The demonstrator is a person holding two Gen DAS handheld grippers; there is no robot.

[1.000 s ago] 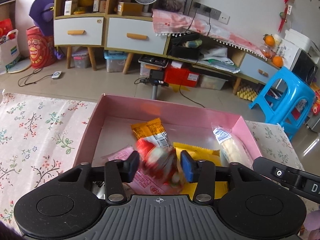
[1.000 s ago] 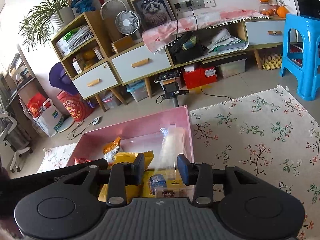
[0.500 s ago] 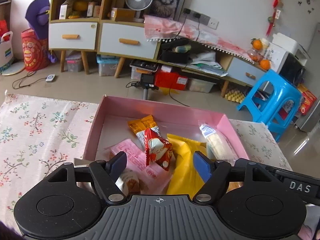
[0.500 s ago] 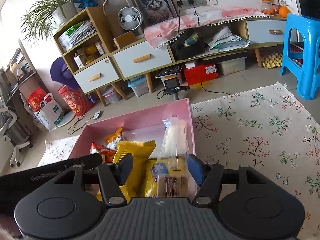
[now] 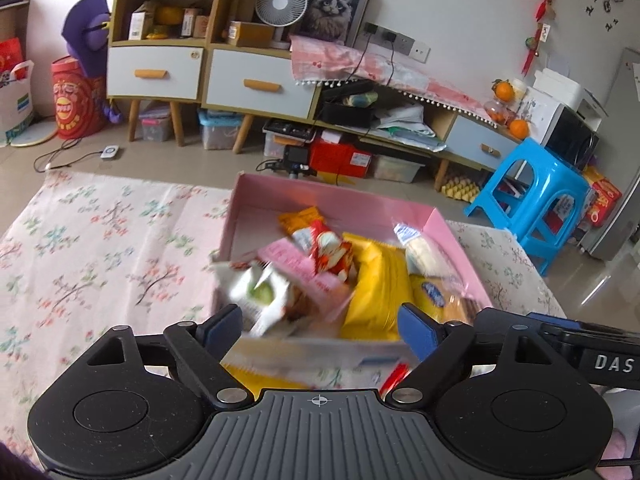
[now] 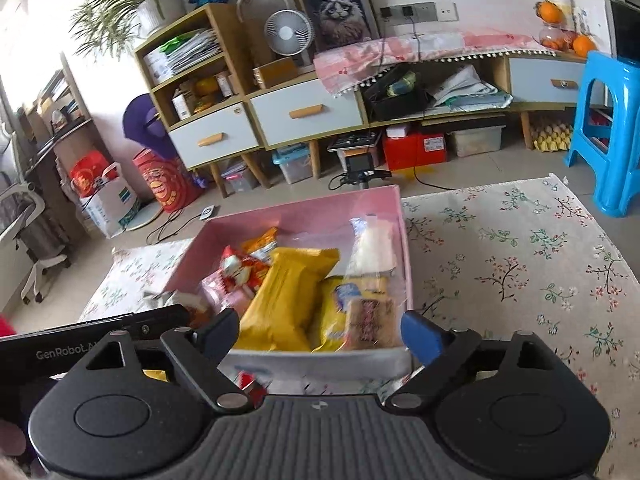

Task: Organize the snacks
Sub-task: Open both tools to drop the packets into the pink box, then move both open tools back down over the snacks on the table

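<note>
A pink box on the floral cloth holds several snack packs: a red-and-white pack, a long yellow pack, a pink pack, a white-and-green pack, a clear bread bag and biscuits. My left gripper is open and empty above the box's near edge. My right gripper is open and empty above the near right corner. The left gripper's body shows at the right wrist view's left.
More packs lie on the cloth in front of the box, a yellow one and a red one. A blue stool stands to the right. Cabinets line the far wall.
Both grippers opened wide and pulled back and up from the box. The red-and-white pack left the left gripper and lies in the box; the bread bag left the right gripper.
</note>
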